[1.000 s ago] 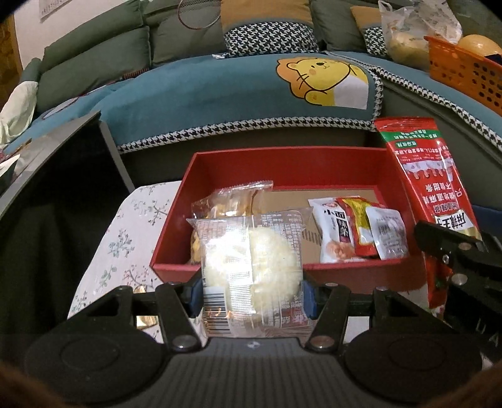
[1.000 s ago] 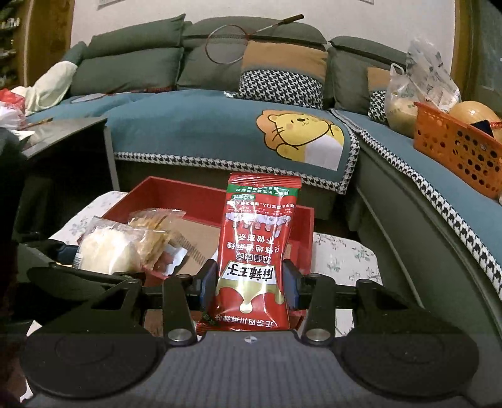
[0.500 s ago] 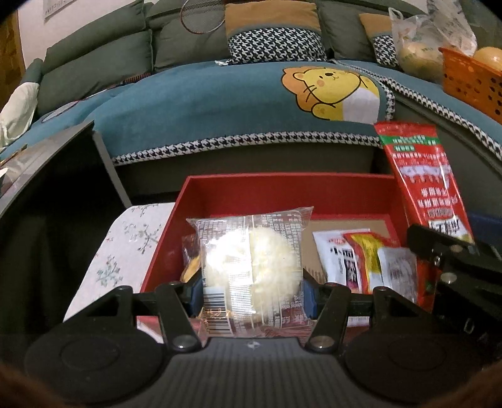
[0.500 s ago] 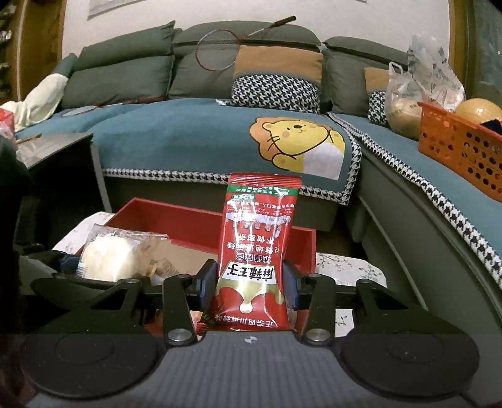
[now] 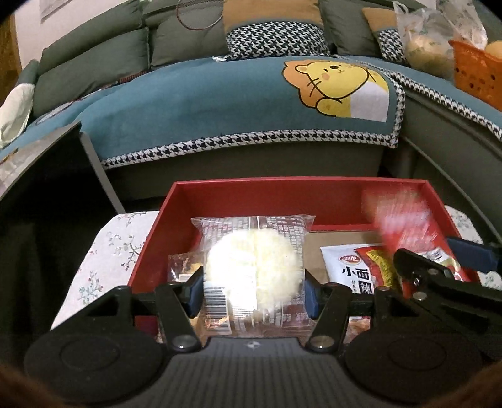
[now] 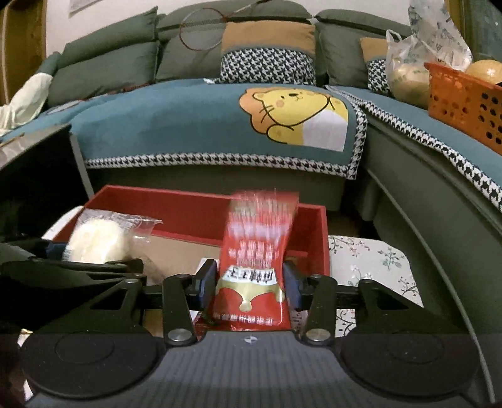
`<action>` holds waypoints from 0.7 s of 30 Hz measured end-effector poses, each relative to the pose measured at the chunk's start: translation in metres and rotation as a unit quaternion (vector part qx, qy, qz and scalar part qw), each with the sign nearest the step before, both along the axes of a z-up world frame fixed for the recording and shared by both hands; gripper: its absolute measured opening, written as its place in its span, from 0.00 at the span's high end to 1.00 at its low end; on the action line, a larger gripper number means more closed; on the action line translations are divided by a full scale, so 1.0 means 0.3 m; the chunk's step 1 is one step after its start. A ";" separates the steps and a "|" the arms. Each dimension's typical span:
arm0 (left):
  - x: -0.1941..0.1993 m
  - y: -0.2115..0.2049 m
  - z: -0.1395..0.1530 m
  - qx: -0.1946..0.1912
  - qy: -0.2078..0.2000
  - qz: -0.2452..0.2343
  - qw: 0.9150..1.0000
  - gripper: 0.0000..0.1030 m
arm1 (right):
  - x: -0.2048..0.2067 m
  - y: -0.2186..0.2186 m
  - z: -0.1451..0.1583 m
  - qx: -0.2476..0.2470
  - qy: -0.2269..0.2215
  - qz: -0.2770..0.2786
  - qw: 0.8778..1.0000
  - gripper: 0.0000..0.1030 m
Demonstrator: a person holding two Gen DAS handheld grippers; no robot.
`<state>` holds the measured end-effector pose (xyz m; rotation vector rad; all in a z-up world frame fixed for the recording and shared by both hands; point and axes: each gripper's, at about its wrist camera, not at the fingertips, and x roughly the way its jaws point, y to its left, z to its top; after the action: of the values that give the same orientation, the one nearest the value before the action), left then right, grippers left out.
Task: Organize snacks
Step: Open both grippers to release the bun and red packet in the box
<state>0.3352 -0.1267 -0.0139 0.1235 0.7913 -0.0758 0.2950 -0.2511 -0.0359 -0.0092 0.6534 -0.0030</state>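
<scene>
"小面" on white packet (image 5: 346, 273)

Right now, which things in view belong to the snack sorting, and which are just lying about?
Job:
- red cardboard box
- clear-wrapped round white cake, between the left gripper fingers, opening
- red foil snack pouch, blurred, between the right gripper fingers, opening
- white noodle-snack packet in the box

Lying about:
- orange plastic basket
- badminton racket
- lion-print teal sofa cover
</scene>
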 end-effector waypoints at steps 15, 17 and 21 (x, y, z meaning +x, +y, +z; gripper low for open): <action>-0.045 0.008 0.085 -0.021 -0.007 -0.001 1.000 0.33 | -0.069 -0.021 0.086 -0.016 -0.030 -0.011 0.999 0.32; -0.059 0.006 0.101 -0.022 -0.010 -0.005 1.000 0.32 | -0.082 -0.026 0.101 -0.016 -0.034 -0.013 0.999 0.32; -0.070 0.007 0.115 -0.024 -0.010 -0.010 1.000 0.28 | -0.098 -0.029 0.123 -0.021 -0.037 -0.013 0.999 0.31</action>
<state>0.3141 -0.1247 0.0205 0.0854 0.7678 -0.1118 0.2657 -0.2598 0.0010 -0.0411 0.5787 -0.0430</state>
